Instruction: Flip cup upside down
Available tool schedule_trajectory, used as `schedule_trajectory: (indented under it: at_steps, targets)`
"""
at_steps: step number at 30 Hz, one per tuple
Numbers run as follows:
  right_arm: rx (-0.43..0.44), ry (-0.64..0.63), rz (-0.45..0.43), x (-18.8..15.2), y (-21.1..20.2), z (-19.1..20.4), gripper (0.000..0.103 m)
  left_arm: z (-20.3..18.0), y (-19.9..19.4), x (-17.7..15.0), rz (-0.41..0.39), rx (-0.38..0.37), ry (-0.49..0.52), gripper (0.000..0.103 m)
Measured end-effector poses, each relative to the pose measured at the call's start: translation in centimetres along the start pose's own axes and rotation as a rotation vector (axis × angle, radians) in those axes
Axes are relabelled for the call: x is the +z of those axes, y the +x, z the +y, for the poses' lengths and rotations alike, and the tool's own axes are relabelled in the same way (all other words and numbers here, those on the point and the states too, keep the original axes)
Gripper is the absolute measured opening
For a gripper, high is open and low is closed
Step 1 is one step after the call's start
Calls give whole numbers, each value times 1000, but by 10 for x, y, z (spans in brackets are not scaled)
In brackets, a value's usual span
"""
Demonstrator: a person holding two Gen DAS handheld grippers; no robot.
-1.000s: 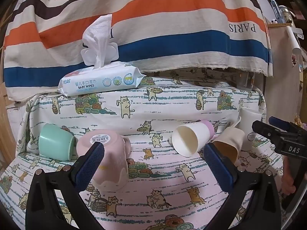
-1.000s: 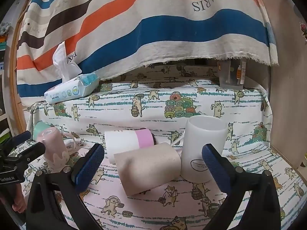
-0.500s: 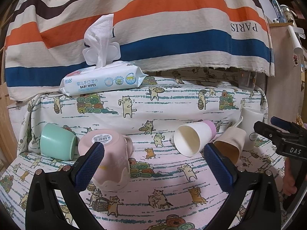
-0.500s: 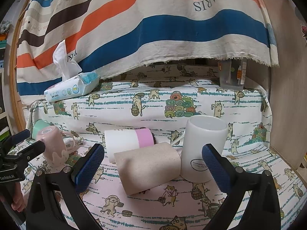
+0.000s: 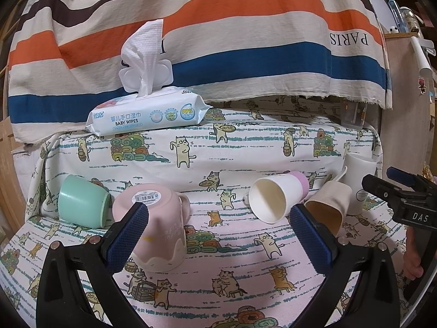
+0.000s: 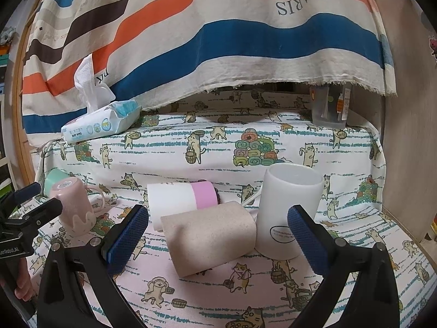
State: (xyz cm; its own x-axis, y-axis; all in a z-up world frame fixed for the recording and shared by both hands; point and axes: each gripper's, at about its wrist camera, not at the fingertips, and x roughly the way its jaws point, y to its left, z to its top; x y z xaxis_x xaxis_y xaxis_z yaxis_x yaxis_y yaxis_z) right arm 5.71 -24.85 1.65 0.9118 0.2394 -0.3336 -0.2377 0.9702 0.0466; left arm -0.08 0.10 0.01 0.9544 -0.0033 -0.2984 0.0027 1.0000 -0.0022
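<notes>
Right now the left gripper [image 5: 218,224] is wide open and holds nothing. Its two blue pads stand far apart. The pink mug [image 5: 157,225] is upside down on the cat cloth [image 5: 245,270], with its sticker bottom facing up. It sits just behind the left blue pad [image 5: 127,235], which hides a bit of it. I cannot tell if they touch. A green cup [image 5: 82,201] lies on its side just beside the pink mug.

The white and pink cup [image 5: 275,199] lies on its side, past the gap between the left gripper's pads, nearer the right one.

The right gripper [image 6: 218,232] is wide open too, with nothing in it. The beige cup [image 6: 210,239] lies on its side between its two pads, a bit farther back and not touching them. The white and pink cup lies just behind the beige one. A tall white cup [image 6: 286,210] stands upright, right next to the beige cup and just behind the right pad [image 6: 306,236].

A pack of baby wipes [image 5: 147,116] rests on the raised part at the back, under the striped cloth [image 5: 218,41].
</notes>
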Motion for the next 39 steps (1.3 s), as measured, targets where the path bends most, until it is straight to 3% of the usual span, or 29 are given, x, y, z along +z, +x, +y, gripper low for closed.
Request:
schedule_trajectory:
  at_steps: [39]
  targets:
    - [-2, 6, 19, -1, 4, -4, 102, 5, 1, -1, 5, 7, -8, 103]
